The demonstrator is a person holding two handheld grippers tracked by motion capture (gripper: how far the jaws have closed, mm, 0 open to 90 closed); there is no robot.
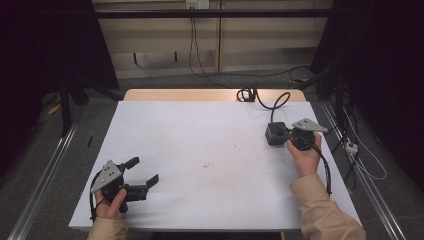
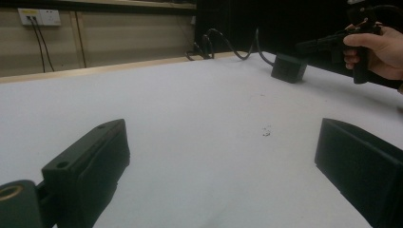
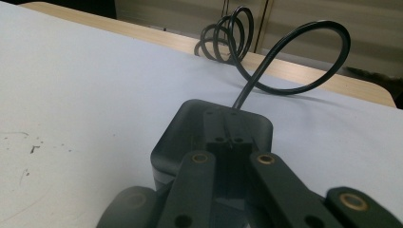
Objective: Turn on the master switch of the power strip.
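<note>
On the white table [image 1: 200,150], a black power adapter [image 1: 275,133] sits near the far right corner, its black cable [image 1: 272,103] looping back toward the far edge. The right gripper [image 1: 286,136], held in the person's right hand [image 1: 305,155], rests with its jaws shut together on top of the adapter. The left gripper [image 1: 142,171], held in the left hand [image 1: 111,204] at the near left, has its jaws spread wide with nothing between them, well apart from the adapter.

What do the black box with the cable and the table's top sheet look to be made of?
Black rounded box: probably moulded plastic, matt with a soft sheen and rounded edges. Its black looping cable: rubber or vinyl sheath, smooth and slightly glossy. White table sheet: matt, laminate or paper, scuffed; pale wood-look edge beneath.
</note>
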